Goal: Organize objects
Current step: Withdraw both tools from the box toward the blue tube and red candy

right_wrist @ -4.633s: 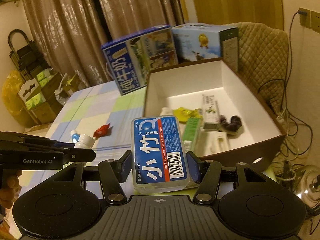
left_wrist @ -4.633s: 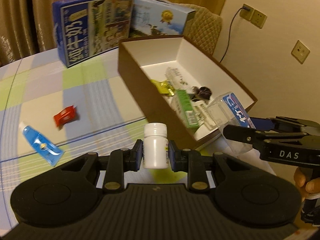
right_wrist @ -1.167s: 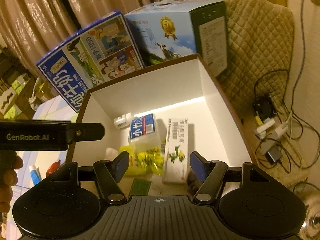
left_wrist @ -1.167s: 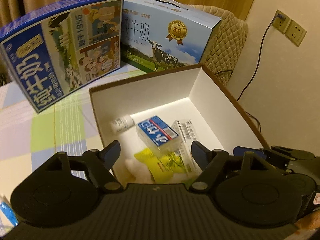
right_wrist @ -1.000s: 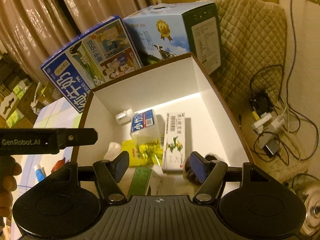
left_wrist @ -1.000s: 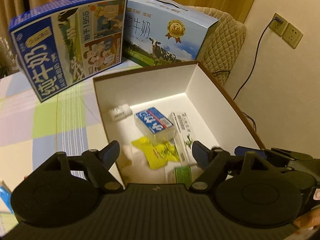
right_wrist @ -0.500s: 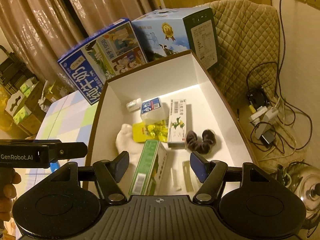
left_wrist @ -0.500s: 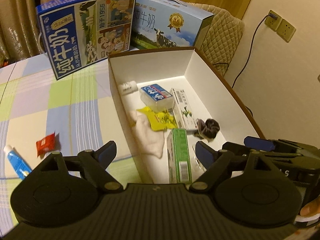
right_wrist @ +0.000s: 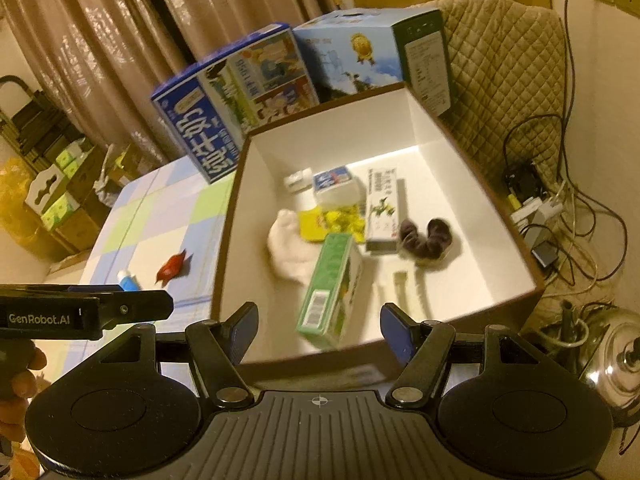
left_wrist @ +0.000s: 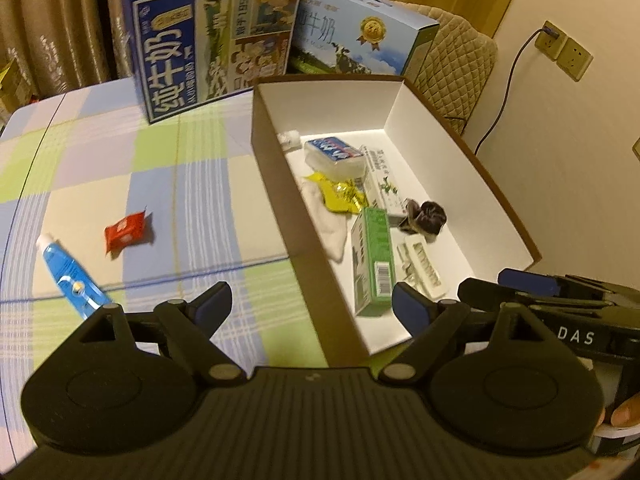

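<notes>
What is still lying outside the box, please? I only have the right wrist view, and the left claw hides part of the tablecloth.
Observer: A blue tube lies in full view beside the red packet, not touching it.
Operator: Thank you. Is the left claw free to take it?
Observer: Yes, the left claw is open and empty.
Operator: And the blurred white thing by the green box?
Observer: A white ribbed strip, lying flat beside the green box.
</notes>
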Tool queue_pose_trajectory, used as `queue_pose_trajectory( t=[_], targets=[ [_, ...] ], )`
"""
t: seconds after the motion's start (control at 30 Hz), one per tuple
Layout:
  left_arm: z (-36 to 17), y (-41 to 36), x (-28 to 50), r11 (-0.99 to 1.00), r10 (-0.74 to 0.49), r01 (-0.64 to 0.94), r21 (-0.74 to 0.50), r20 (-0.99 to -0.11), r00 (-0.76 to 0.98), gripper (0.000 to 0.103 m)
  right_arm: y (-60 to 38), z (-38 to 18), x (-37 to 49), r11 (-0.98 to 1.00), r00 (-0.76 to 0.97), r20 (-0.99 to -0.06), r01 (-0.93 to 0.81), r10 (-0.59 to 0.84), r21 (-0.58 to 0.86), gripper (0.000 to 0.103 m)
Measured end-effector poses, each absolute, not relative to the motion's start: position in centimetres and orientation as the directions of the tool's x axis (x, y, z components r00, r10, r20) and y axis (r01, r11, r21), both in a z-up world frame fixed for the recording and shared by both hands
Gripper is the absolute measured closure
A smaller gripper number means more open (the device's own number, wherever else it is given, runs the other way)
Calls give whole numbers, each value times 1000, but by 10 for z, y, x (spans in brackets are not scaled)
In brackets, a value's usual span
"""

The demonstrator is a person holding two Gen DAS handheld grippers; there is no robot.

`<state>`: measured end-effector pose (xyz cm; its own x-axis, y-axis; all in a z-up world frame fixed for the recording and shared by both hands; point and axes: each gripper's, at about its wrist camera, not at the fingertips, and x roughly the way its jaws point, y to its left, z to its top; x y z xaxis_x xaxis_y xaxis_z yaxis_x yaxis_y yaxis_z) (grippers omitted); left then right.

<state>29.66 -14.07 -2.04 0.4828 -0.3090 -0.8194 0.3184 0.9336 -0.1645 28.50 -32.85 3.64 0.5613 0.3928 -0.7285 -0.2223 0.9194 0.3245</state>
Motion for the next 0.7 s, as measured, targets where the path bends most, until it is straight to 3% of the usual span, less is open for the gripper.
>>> queue_pose_trajectory(
  t=[0.7],
  targets=[
    [-30, -71, 256, 950, -276, 262, -167, -842, 464, 18, -263, 29, 235, 897, 492, -752, -287, 438, 335, 38]
  ],
)
